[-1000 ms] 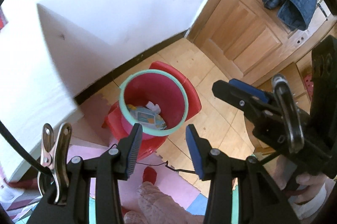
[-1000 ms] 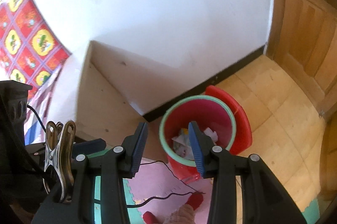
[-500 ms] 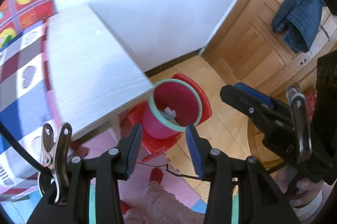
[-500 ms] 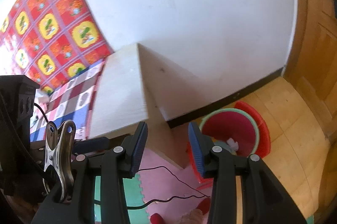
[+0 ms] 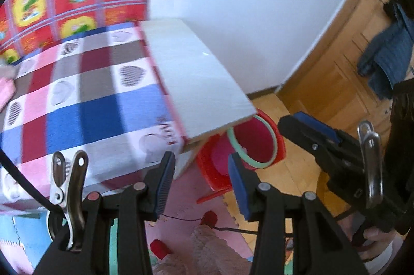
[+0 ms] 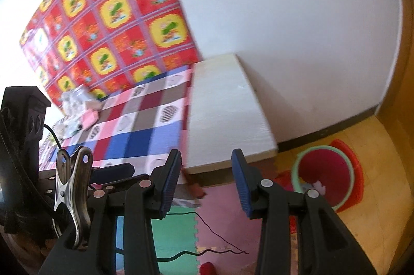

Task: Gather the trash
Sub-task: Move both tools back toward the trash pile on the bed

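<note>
A red bin with a green rim (image 5: 254, 143) stands on the floor beside the table's end; in the right wrist view the bin (image 6: 324, 172) shows white scraps (image 6: 319, 185) inside. My left gripper (image 5: 200, 183) is open and empty above the table corner. My right gripper (image 6: 205, 180) is open and empty too, over the table's near edge. The right gripper also appears in the left wrist view (image 5: 310, 128). A heap of pale litter (image 6: 77, 104) lies at the table's far left.
A table (image 5: 196, 83) with a checked cloth (image 5: 85, 104) fills the left. Red patterned paper (image 6: 111, 16) covers the wall behind. Foam mats (image 6: 178, 236) with a thin black cable (image 6: 220, 238) cover the floor. A wooden door (image 5: 344, 83) with a hanging jacket (image 5: 388, 57) is on the right.
Both grippers have swung up and left from over the bin to the table. The bin slid to the right in both views and the checked cloth came into sight. The jaws kept the same gap.
</note>
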{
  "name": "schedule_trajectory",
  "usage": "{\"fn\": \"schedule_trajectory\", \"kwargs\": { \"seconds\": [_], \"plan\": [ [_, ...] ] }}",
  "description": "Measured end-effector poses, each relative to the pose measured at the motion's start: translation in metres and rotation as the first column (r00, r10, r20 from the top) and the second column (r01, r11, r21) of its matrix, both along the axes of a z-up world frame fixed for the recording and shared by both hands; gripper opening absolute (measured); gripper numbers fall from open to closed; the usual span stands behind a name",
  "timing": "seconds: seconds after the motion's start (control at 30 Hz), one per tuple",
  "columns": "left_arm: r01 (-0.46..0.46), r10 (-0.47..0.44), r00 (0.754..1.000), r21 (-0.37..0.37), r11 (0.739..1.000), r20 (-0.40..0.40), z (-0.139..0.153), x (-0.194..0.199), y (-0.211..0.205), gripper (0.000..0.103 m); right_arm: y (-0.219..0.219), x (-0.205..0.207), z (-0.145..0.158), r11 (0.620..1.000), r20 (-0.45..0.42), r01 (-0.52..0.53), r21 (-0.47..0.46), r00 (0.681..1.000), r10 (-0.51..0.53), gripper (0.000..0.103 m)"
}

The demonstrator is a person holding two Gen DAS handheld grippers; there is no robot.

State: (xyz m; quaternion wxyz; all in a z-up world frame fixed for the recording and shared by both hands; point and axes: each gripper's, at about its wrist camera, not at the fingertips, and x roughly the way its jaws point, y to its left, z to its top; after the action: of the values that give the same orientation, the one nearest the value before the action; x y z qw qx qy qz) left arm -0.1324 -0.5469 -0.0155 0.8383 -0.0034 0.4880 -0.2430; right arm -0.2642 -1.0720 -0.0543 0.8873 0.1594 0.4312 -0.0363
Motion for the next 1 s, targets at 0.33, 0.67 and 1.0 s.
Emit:
{"fn": "schedule_trajectory", "kwargs": {
  "seconds": [0.33, 0.67, 1.0],
  "plan": [
    [-0.171, 0.171, 0.985, 0.006, 0.985, 0.013, 0.015, -0.009, 0.091, 0.044, 0.075, 0.024, 0.004, 0.992, 0.009, -0.117, 0.039, 0.993, 0.117, 0.041],
    [-0.332, 0.331, 0.943, 0.005, 0.943, 0.042, 0.031, -0.014, 0.167, 0.044, 0.133, 0.050, 0.009, 0.973, 0.013, -0.225, 0.054, 0.974, 0.225, 0.041],
    [-0.503, 0.501, 0.862, 0.010, 0.864, 0.075, 0.049, -0.013, 0.241, 0.044, 0.188, 0.091, 0.017, 0.927, 0.047, -0.369, 0.071, 0.929, 0.366, 0.041]
  ]
}}
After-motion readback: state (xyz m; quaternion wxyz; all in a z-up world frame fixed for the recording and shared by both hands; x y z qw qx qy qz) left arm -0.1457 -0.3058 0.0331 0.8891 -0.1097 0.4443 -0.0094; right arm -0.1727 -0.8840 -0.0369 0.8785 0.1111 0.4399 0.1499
